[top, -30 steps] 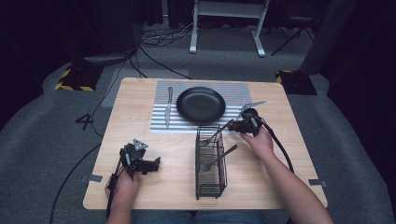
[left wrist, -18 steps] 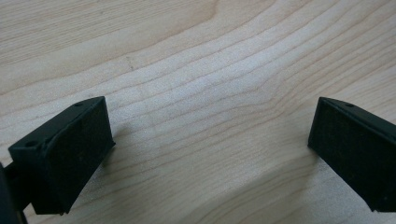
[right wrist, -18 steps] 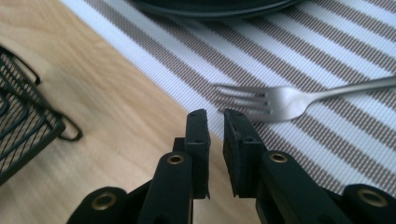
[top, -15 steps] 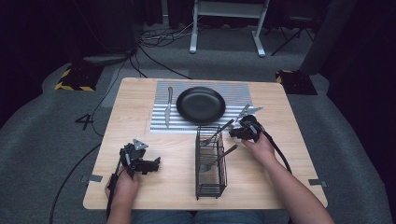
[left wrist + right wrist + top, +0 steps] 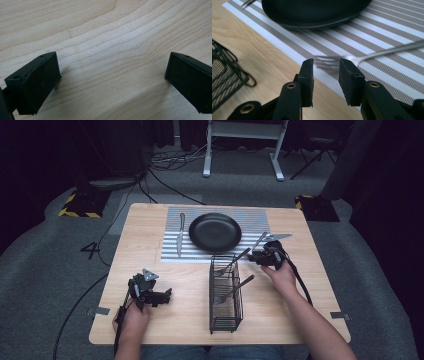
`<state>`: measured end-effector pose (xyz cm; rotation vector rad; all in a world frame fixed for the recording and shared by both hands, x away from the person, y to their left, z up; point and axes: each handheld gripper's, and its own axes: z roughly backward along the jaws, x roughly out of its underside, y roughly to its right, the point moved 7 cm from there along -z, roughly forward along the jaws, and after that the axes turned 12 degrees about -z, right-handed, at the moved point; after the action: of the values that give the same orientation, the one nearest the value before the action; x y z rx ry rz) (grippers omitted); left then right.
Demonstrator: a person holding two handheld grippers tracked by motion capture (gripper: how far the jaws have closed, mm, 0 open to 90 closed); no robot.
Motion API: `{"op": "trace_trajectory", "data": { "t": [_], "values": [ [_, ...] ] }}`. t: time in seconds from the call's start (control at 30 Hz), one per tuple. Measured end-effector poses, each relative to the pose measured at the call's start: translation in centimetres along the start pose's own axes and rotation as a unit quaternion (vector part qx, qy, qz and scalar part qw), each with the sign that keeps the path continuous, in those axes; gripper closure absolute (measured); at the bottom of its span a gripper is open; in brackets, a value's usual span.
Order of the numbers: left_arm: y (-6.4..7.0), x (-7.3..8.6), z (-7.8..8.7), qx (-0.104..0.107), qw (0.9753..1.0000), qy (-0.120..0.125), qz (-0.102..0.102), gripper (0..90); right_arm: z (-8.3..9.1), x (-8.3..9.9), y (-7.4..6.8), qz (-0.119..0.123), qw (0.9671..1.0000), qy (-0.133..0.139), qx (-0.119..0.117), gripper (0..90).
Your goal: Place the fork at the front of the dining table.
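A silver fork [image 5: 387, 51] lies on the striped placemat [image 5: 387, 30], its tines just past the tips of my right gripper [image 5: 325, 63]. The jaws stand a little apart with only mat showing between them, so it is open. In the high view the right gripper [image 5: 255, 256] sits at the mat's right front corner, beside the fork [image 5: 258, 241] and right of the black plate [image 5: 215, 231]. My left gripper [image 5: 167, 295] rests open on bare wood at the front left; its jaws [image 5: 112, 67] are wide apart over the tabletop.
A black wire basket [image 5: 225, 312] stands at front centre with two utensils leaning in it. A knife [image 5: 179, 235] lies on the mat left of the plate. The basket's corner [image 5: 227, 72] is close to the left of the right gripper.
The right hand has drifted slightly toward the table's front. The left gripper has not moved.
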<state>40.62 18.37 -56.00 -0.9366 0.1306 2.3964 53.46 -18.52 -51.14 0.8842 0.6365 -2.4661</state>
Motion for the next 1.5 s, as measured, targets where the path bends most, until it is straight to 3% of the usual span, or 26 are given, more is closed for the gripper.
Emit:
{"op": "trace_trajectory", "data": {
  "t": [0.07, 0.1, 0.2, 0.37, 0.53, 0.7, 0.87, 0.93, 1.0, 1.2, 1.37, 1.5],
  "values": [
    [0.0, 0.0, 0.0, 0.000, 1.0000, 0.000, 0.000, 0.0, -1.6, 0.0, -1.1, 0.010, 0.9998, -0.016, -0.004, 64.3],
    [0.0, 0.0, 0.0, 0.000, 1.0000, 0.000, 0.000, 0.0, -1.6, 0.0, -1.1, 0.010, 0.9998, -0.016, -0.004, 64.3],
    [0.0, 0.0, 0.0, 0.000, 1.0000, 0.000, 0.000, 0.0, -2.6, -0.1, -1.7, 0.039, 0.9991, -0.015, 0.011, 64.1],
    [0.0, 0.0, 0.0, 0.000, 1.0000, 0.000, 0.000, 0.0, -2.2, 0.2, -1.8, 0.024, 0.9994, -0.025, -0.007, 67.2],
    [0.0, 0.0, 0.0, 0.000, 1.0000, 0.000, 0.000, 0.0, -0.9, 1.2, -1.5, 0.032, 0.9985, -0.043, -0.008, 66.9],
    [0.0, 0.0, 0.0, 0.000, 1.0000, 0.000, 0.000, 0.0, -0.6, 1.6, -1.1, 0.026, 0.9990, -0.032, -0.014, 64.9],
    [0.0, 0.0, 0.0, 0.000, 1.0000, 0.000, 0.000, 0.0, 0.1, 1.8, -0.4, 0.021, 0.9994, -0.026, -0.009, 63.2],
    [0.0, 0.0, 0.0, 0.000, 1.0000, 0.000, 0.000, 0.0, 0.0, 2.2, 0.2, 0.026, 0.9991, -0.034, 0.005, 62.5],
    [0.0, 0.0, 0.0, 0.000, 1.0000, -0.001, -0.001, 0.0, -0.1, 2.3, 0.8, 0.013, 0.9993, -0.034, -0.002, 61.4],
    [0.0, 0.0, 0.0, 0.000, 1.0000, 0.000, 0.000, 0.0, 0.7, 2.0, 2.3, 0.007, 0.9994, -0.023, 0.024, 62.2],
    [0.0, 0.0, 0.0, 0.000, 1.0000, 0.000, 0.000, 0.0, 1.8, 1.8, 5.0, -0.040, 0.9985, -0.006, 0.037, 62.2],
    [0.0, 0.0, 0.0, 0.000, 1.0000, 0.000, 0.000, 0.0, 1.5, 1.2, 6.1, -0.049, 0.9976, 0.007, 0.048, 62.0]
  ]
}}
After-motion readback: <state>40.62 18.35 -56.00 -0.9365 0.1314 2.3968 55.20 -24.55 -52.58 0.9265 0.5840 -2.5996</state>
